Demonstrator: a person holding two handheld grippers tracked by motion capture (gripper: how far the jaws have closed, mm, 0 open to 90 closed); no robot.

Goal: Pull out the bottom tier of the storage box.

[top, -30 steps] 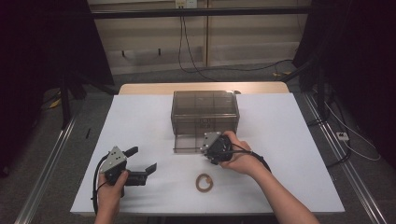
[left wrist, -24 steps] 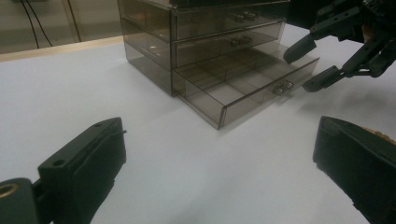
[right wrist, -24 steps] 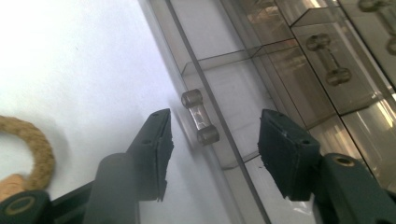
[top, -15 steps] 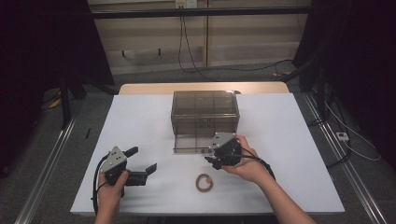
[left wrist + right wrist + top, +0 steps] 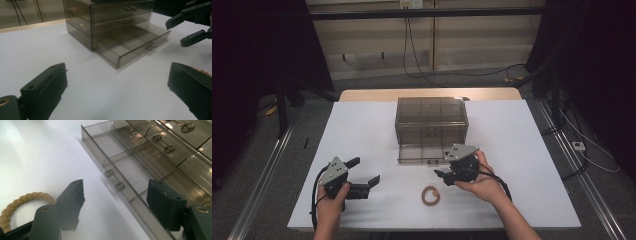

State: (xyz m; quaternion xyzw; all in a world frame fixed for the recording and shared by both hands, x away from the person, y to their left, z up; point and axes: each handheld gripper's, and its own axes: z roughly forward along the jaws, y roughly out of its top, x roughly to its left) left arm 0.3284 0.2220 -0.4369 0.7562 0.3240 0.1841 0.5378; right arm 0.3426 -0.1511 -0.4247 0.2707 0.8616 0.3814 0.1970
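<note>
No words, numbers or signs can be read anywhere here. The see-through drawer box (image 5: 432, 125) in front of the right hand-held gripper (image 5: 446, 174) has a small dark mark on its front, but it is too blurry to read.

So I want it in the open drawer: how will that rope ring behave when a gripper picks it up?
The rope ring looks like twisted fibre, so probably light and grippy rather than slippery. It may flex or sag a little from one pinch. Lying flat on the table, it shouldn't roll, though the jaws must close low to catch it.
</note>
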